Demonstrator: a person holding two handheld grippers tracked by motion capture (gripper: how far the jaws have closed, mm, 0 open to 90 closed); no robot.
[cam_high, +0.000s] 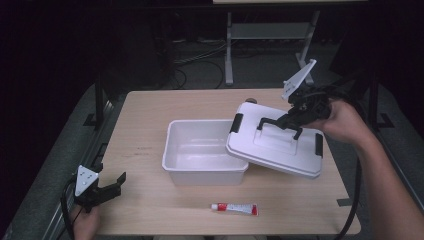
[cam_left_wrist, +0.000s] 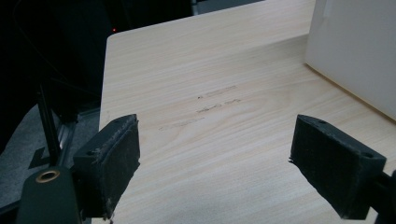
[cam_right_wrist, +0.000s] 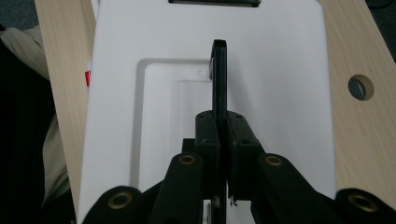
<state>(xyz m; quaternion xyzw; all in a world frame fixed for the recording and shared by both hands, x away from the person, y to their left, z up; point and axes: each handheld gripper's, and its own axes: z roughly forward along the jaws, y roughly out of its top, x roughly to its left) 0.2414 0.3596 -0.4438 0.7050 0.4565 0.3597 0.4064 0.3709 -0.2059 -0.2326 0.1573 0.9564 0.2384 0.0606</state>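
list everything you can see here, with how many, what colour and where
storage box: 1, white, open and empty, middle of the table
lid: 1, white with black handle and black side clips, tilted, its left edge over the box's right rim, held up by its handle
tube: 1, white with red ends, lying flat near the front edge of the table, in front of the box
table: 1, light wood, with a round hole near its far edge
metal frame: 1, pale grey, on the floor behind the table
left gripper: 1, black, jaws open, at the table's front left corner, holding nothing
right gripper: 1, black, jaws shut on the lid's handle
hands: 2, one on each gripper
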